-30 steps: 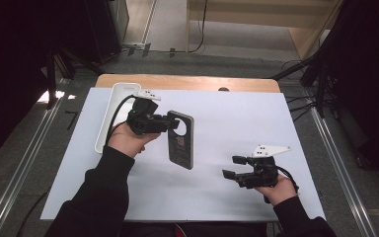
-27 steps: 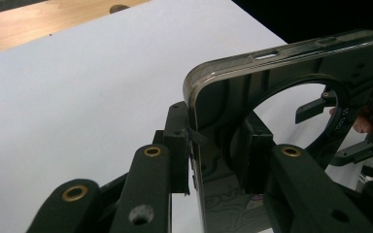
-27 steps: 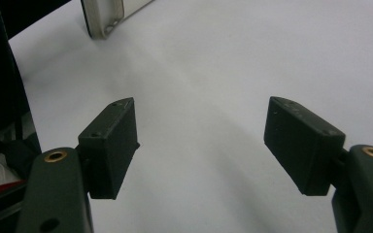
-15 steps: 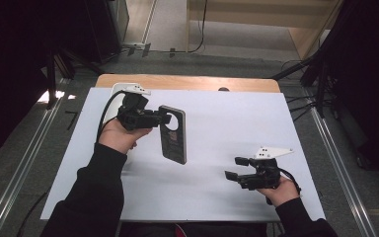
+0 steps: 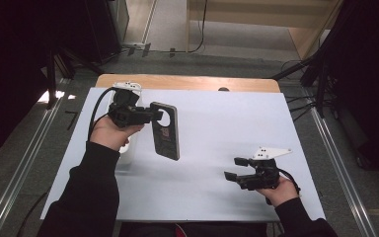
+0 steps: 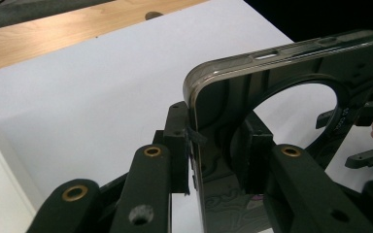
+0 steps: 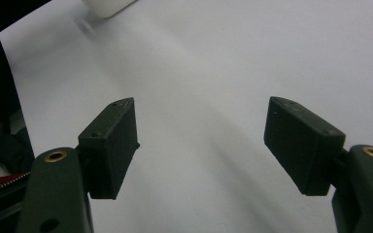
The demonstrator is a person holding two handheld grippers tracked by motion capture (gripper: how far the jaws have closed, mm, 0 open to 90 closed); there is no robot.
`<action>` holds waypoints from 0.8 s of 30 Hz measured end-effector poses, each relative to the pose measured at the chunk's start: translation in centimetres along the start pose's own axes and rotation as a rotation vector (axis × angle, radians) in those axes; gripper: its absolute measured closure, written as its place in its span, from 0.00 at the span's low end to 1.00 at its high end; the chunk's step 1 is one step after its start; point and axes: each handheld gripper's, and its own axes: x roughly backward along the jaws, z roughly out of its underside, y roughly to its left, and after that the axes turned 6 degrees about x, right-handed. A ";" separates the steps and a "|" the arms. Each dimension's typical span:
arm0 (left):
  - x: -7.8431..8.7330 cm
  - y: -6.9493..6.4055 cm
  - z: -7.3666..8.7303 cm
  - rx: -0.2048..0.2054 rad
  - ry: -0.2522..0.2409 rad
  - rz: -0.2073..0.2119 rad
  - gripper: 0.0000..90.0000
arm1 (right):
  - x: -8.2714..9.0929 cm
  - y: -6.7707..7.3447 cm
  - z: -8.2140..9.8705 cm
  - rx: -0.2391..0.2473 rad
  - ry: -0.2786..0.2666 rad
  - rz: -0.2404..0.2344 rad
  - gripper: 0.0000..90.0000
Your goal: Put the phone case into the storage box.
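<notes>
A dark phone case with a large round cutout hangs upright above the white table top. My left gripper is shut on its upper edge, and the case points down from the jaws. In the left gripper view the pads pinch the case at its wall beside the cutout. My right gripper rests low over the table's near right part, open, pointing left. Nothing lies between its pads in the right gripper view, just bare white surface.
A white tray lies on the table's left side, partly under my left hand; it also appears as the tray. A wooden table edge runs along the far side. Dark floor, rails and cables surround the table.
My left hand has carried the phone case leftward and a little farther from me, slightly higher. The right gripper has kept still.
</notes>
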 end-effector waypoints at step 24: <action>2.8 2.1 -0.3 0.037 -0.050 -0.064 0.79 | -0.2 0.1 0.0 0.004 0.007 -0.006 0.30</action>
